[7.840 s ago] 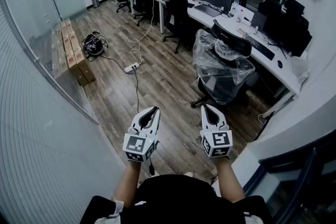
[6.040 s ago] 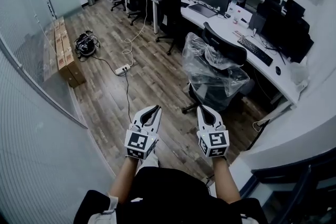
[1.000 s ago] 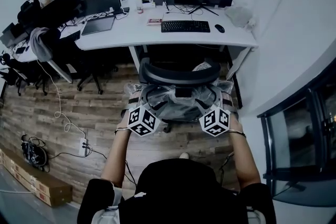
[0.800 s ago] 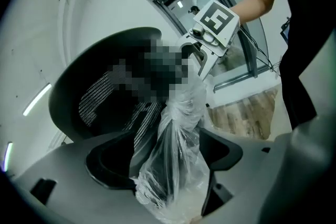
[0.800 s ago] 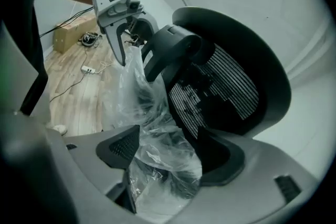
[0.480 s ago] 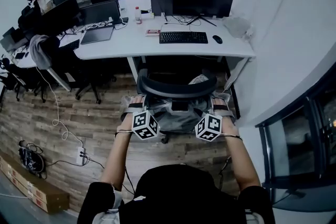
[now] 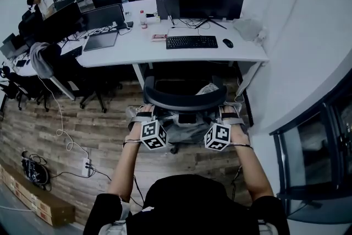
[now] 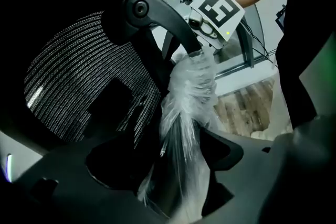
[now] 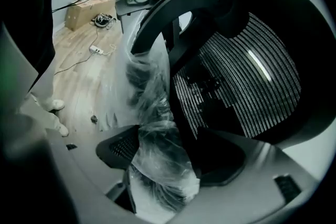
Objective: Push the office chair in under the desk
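Mostly the office chair [image 7: 184, 100] is hidden. From the head view only its curved black back and some crinkled plastic wrap [image 7: 177, 121] show, while the seat and the wheeled base are largely covered. It stands right before the white surface [image 7: 137, 49] with its back toward the person. Whether its front reaches under the surface edge cannot be told.

The jaw tips of both tools are lost behind their marker cubes and the plastic in that view. The gripper views show them close up. The left hand-held gripper [image 8: 168, 160] has just been opening and stands wide, with a plastic-wrapped part of the chair between its jaws. The right hand-held gripper [image 9: 168, 153] has also just been opening and is spread wide, with a bunched, wrapped part between its jaws. Which part of the chair each one straddles is hard to make out, and the black mesh back fills much of both views.

Counted, there are two hand-held grippers and one chair at this place. On the surface lie one keyboard [image 7: 192, 42], one mouse [image 7: 227, 43] and two bottles [image 7: 143, 18].
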`<state>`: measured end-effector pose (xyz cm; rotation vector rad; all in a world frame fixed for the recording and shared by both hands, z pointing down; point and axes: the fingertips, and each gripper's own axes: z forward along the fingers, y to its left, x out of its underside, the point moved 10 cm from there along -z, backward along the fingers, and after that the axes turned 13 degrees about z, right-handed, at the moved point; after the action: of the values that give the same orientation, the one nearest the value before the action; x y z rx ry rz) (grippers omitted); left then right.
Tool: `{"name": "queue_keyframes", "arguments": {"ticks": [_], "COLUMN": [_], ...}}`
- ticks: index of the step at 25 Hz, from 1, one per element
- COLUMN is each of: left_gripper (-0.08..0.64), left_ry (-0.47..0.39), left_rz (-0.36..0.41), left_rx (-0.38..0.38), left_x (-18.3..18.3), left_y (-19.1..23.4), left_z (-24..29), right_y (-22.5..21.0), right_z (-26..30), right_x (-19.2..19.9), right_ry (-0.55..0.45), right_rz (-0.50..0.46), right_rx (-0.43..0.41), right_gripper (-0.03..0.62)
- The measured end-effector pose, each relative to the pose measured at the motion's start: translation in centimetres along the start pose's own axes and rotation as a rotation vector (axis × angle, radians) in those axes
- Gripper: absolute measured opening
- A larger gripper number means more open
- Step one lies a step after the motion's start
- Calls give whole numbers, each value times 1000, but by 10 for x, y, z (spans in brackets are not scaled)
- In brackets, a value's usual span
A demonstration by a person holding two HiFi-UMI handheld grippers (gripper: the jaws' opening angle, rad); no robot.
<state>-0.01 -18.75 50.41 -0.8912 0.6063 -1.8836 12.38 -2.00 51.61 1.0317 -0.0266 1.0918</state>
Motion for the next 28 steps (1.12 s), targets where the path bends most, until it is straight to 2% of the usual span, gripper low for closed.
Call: {"name": "queue_keyframes", "arguments": {"ticks": [7, 20, 28], "left_gripper": [378, 374, 374], "left_ry": [31, 57, 79], "left_rz": [20, 10, -3], "left_rx": [-97, -117, -125], "left_x": [7, 2, 0], "left_y": [-1, -3, -3], "left_z": [12, 17, 20], "right_y": [-2, -4, -6], "right_z": [9, 8, 11], "right_x": [-2, 8, 9], "right_ry": [-7, -87, -93], "right_rz": [-12, -23, -32], "right_rx": [-1, 2, -7], "right_gripper": [322, 322, 322]}}
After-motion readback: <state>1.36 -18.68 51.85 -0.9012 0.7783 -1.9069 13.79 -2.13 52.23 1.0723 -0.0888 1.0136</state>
